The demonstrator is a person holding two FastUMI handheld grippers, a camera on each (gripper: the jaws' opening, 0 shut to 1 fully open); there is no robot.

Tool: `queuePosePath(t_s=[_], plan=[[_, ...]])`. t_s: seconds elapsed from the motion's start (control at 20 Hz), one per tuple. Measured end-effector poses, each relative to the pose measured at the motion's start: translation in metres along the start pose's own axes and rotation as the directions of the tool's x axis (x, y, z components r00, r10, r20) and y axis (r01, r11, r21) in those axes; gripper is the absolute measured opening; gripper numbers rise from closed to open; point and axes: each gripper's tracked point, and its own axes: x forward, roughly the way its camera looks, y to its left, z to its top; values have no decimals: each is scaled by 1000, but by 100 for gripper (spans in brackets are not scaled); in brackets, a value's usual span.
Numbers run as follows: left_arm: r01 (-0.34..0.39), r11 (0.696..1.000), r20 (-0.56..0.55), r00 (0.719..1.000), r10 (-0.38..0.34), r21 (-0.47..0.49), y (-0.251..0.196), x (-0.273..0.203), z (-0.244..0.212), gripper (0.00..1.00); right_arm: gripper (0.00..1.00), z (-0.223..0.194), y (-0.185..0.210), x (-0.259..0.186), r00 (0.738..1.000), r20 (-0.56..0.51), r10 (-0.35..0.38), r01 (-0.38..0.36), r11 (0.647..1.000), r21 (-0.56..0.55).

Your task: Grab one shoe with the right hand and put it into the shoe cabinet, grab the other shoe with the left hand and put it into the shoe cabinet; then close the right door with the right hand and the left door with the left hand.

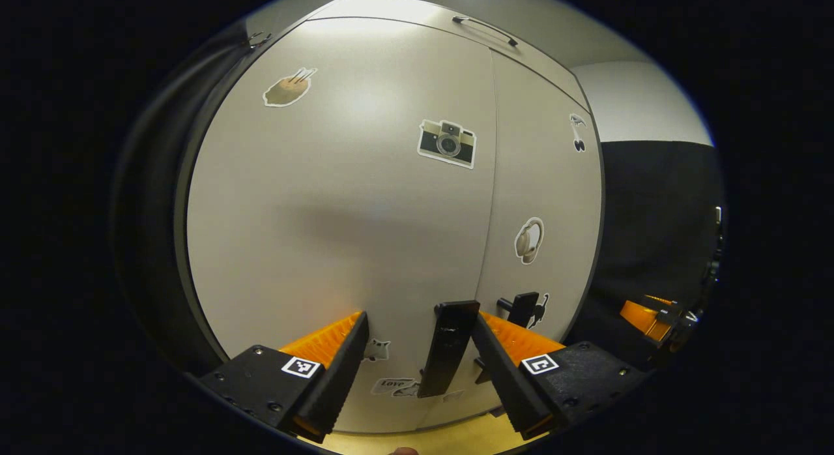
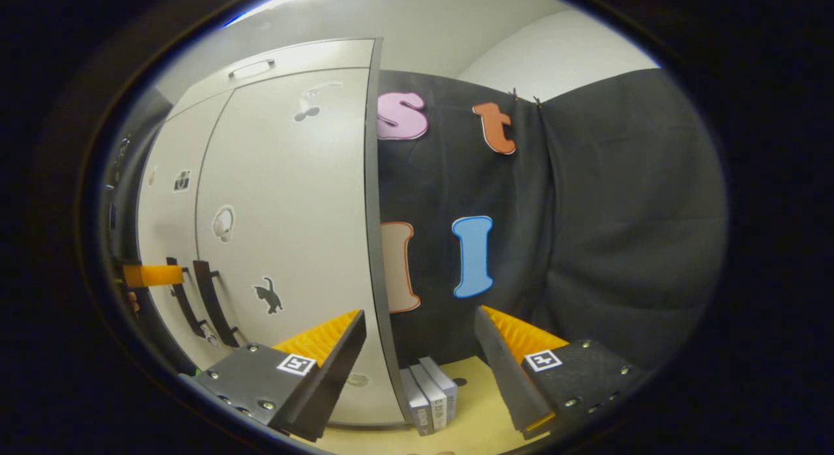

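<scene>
A: Two pale grey cabinet doors, left door (image 1: 339,201) and right door (image 1: 541,201), both look shut in the left gripper view, with a thin seam between them.

B: Handles?

A: Black bar handle (image 1: 448,347) on the left door, just beside the seam. A second black handle (image 1: 523,308) is on the right door, just past it.

B: Left gripper (image 1: 417,364)?

A: Jaws spread wide, holding nothing. The left door's handle sits between the fingers, close to the right-hand one; can't tell if it touches.

B: Right gripper (image 2: 420,370)?

A: Also wide apart, empty. In the right gripper view it points at the cabinet's dark right edge (image 2: 374,233), the black cloth wall (image 2: 586,233) behind.

B: Shoes?

A: None on show; doors hide the inside, so can't tell.

B: Anything else?

A: Stickers on the doors: a camera sticker (image 1: 447,143) on the left door, a headphone sticker (image 1: 529,240) and a black cat sticker (image 2: 268,295) on the right. Three small grey boxes (image 2: 430,393) stand upright on the yellowish floor (image 2: 475,416), near the cabinet's corner, between the right gripper's fingers. A long handle (image 1: 485,30) sits on the upper panel. The other gripper shows far right in the left gripper view, well apart from the doors.
</scene>
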Motion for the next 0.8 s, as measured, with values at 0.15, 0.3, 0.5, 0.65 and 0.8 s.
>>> queuePosePath(t_s=[0.15, 0.3, 0.5, 0.65, 0.8], plan=[[0, 1000, -1, 1000, 0, -4, 0, 0, 0, 96, 100, -1, 2, 2, 1000, -1, 4, -4, 1000, 1], [1, 1000, -2, 1000, -1, -3, 0, 1, 0, 96, 100, -2, 4, 4, 1000, -7, 9, -9, 1000, 4], [1, 1000, -1, 1000, -1, -6, -1, 0, 0, 96, 100, -2, 15, -2, 999, -10, 33, -32, 999, 12], [6, 1000, -5, 1000, -6, -5, -2, -1, 0, 97, 100, -1, 26, -14, 998, -8, 58, -58, 998, -17], [15, 1000, 13, 1000, -14, -9, -8, -18, 8, 98, 100, 5, 38, -30, 996, -1, 86, -86, 995, -46]])
